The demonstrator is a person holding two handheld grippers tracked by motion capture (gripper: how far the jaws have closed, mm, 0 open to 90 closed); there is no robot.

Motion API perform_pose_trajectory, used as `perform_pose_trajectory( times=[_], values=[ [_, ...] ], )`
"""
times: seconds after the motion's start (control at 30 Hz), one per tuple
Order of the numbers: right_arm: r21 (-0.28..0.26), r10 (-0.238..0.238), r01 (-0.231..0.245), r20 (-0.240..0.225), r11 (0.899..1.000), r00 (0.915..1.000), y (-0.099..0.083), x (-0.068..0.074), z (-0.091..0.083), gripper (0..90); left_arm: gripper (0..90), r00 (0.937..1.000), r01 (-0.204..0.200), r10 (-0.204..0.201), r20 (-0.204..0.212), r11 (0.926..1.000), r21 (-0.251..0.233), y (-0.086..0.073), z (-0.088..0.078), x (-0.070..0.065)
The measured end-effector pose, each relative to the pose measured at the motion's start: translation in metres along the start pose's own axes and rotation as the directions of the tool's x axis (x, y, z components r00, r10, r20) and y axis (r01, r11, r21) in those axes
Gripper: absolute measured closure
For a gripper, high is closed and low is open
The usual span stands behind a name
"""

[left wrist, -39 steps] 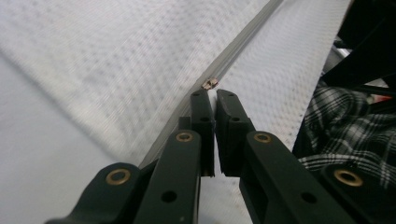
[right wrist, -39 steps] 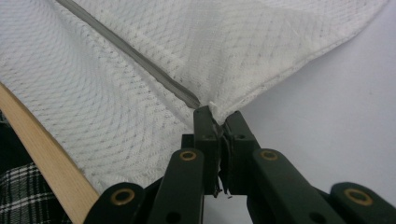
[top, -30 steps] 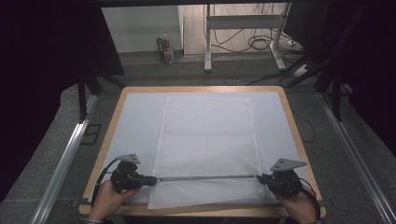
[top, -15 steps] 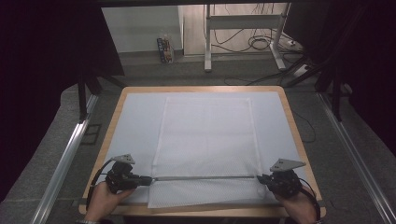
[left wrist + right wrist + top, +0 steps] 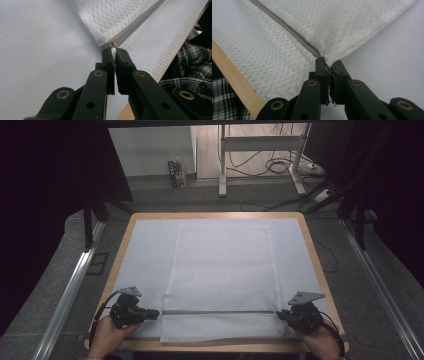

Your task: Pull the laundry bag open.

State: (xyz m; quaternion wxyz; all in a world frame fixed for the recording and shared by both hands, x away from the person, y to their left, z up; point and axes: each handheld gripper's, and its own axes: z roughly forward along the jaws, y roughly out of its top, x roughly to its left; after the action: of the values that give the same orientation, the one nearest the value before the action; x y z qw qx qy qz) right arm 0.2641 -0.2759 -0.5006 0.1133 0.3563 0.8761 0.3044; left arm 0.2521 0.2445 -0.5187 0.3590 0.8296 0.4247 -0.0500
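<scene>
Mesh laundry bag (image 5: 222, 275) lies flat mid-table, zipper (image 5: 218, 312) near my edge. Left gripper (image 5: 156, 313) clenched on the zipper's end, right gripper (image 5: 280, 314) clenched on the opposite end. Nothing shifted since earlier; unzipping hasn't started.

The surface (image 5: 150, 250) is overlooked from above; the mesh bag's (image 5: 222, 270) zipper (image 5: 140, 23) ends are seen close-up along each gripper's fingers (image 5: 322, 66).
</scene>
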Motion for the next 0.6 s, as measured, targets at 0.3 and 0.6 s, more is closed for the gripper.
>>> perform_pose_trajectory(
  times=[0.3,0.6],
  values=[
    [-0.010,-0.011,0.011,-0.010,1.000,0.9999,0.0002,0.0026,-0.0002,76.7,83.4,0.9997,-0.013,0.013,-0.020,0.9999,-0.007,-0.0020,0.0029,-0.0014],
    [-0.060,-0.076,0.077,0.033,0.995,0.9966,0.0032,0.0044,0.0011,43.4,49.4,0.9915,-0.053,0.046,-0.121,0.9974,-0.050,0.0012,0.0093,-0.0087]
  ],
)
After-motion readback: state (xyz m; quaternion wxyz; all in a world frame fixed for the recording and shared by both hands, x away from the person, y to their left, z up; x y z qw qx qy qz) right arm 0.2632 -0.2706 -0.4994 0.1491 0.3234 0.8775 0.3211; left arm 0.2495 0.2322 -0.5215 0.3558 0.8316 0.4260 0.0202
